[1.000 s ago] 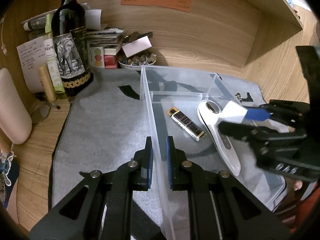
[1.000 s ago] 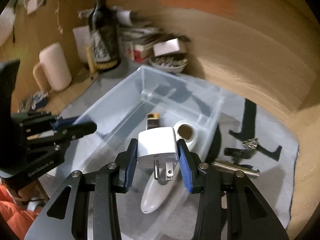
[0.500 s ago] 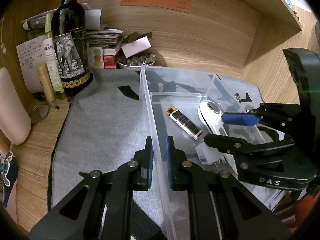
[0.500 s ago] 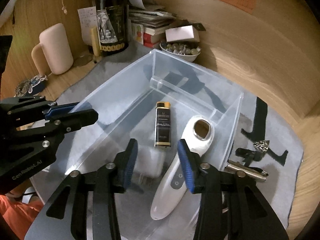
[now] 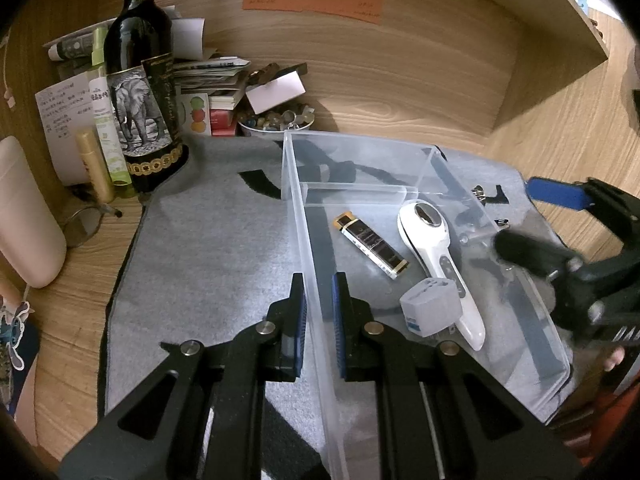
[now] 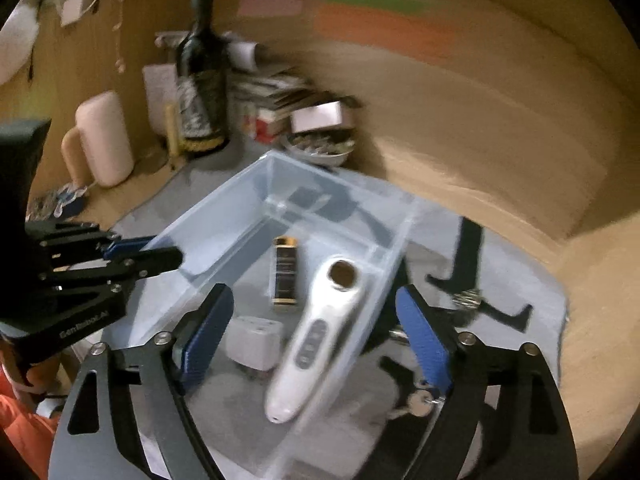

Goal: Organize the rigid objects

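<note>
A clear plastic bin (image 5: 296, 184) (image 6: 224, 216) sits on a grey mat. Inside lie a white plug adapter (image 5: 430, 306) (image 6: 254, 342), a white handheld device (image 5: 434, 256) (image 6: 316, 332) and a black-and-gold lighter (image 5: 370, 244) (image 6: 285, 276). My left gripper (image 5: 320, 308) is shut on the bin's left wall near its front. My right gripper (image 6: 312, 332) is wide open and empty above the bin; it shows at the right in the left wrist view (image 5: 560, 232).
A wine bottle (image 5: 140, 92), small bottles, a pink mug (image 5: 24, 216), stacked papers and a bowl of stones (image 5: 276, 120) stand at the back left. Keys and small metal items (image 6: 464, 300) lie on the mat right of the bin. Wooden walls enclose the desk.
My right gripper let go of the white plug adapter, which now lies in the bin. The gripper then opened wide and drew back up to the right. The left gripper kept hold of the wall.
</note>
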A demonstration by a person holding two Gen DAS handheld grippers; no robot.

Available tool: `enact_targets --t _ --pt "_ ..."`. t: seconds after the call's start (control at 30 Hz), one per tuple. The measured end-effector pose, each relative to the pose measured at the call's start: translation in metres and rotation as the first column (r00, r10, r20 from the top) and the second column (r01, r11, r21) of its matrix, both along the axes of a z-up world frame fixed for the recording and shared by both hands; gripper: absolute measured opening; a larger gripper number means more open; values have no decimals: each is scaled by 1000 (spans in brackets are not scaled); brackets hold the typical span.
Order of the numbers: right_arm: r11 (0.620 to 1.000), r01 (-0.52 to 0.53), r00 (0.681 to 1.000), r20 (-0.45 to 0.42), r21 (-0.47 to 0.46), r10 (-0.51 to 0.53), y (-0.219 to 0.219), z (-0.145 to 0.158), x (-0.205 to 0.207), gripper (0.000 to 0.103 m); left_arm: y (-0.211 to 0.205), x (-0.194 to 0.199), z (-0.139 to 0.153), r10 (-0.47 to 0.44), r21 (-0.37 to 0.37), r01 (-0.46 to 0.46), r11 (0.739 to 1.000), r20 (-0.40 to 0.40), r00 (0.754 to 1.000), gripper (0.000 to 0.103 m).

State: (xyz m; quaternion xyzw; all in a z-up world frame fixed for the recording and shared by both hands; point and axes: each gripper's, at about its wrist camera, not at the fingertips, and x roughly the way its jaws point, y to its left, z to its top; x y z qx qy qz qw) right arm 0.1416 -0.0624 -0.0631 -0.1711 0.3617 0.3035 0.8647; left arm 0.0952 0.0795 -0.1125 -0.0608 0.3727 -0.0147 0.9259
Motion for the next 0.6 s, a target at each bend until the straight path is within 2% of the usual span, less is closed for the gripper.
enact_targets --t 0.23,0.43,0.6 --pt "987 158 987 13 -18 -157 -53 -1 7 85 -3 2 1 -3 29 3 1000 -10 1000 12" --pt "960 272 959 -68 -64 -276 -93 -30 15 85 -4 3 0 -2 48 3 999 -17 1000 12" --pt "950 303 942 -128 -78 -311 -107 -53 24 84 -5 3 0 5 54 -4 999 -21 1000 12"
